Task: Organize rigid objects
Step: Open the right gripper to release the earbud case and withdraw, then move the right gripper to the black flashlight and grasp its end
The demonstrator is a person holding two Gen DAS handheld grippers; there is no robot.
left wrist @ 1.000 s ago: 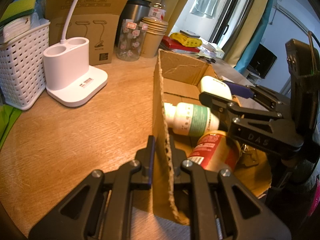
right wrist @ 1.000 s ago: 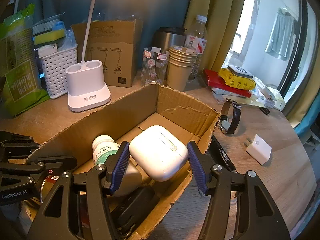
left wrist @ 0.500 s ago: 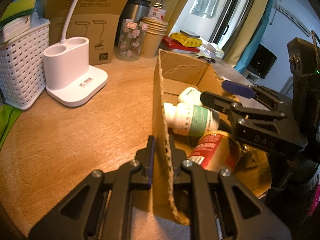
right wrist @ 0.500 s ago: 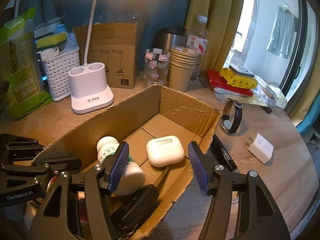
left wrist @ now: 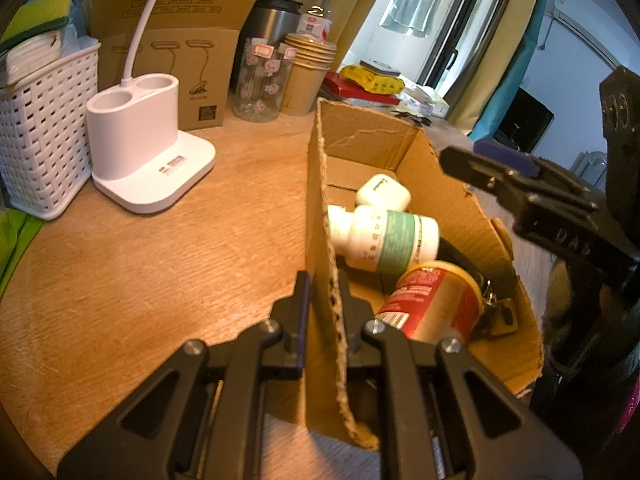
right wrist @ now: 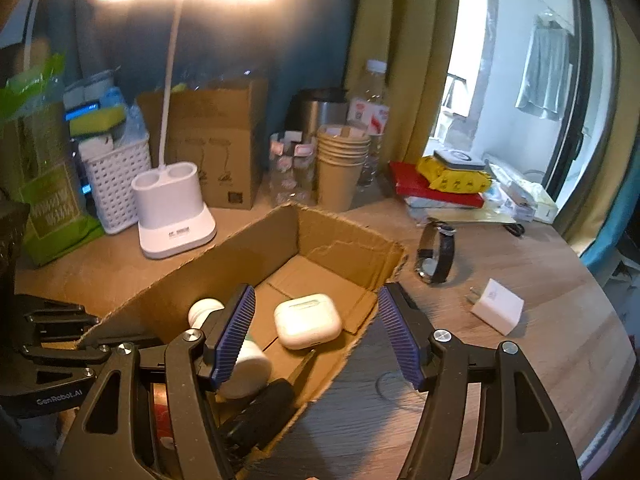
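Note:
An open cardboard box (left wrist: pixel 436 168) (right wrist: pixel 344 240) lies on the wooden table. My left gripper (left wrist: pixel 325 312) is shut on its near wall. Inside lie a white earbud case (left wrist: pixel 383 195) (right wrist: pixel 307 320), a white pill bottle (left wrist: pixel 384 238) (right wrist: pixel 240 360), a red can (left wrist: pixel 434 306) and a dark object (right wrist: pixel 260 408). My right gripper (right wrist: pixel 316 338) is open and empty, raised above the box; it also shows in the left wrist view (left wrist: pixel 500 176). A wristwatch (right wrist: pixel 438 254) and a white charger plug (right wrist: pixel 498 306) lie on the table right of the box.
A white lamp base (left wrist: pixel 140 144) (right wrist: pixel 172 208), a white basket (left wrist: pixel 40 128), a brown carton (left wrist: pixel 180 68), a jar (left wrist: pixel 262 80), stacked paper cups (right wrist: pixel 342 168), a bottle and a red and yellow stack (right wrist: pixel 448 180) stand behind the box.
My right gripper let go of the earbud case, which dropped into the box, then rose and drew back, still open. My left gripper kept its hold on the box wall.

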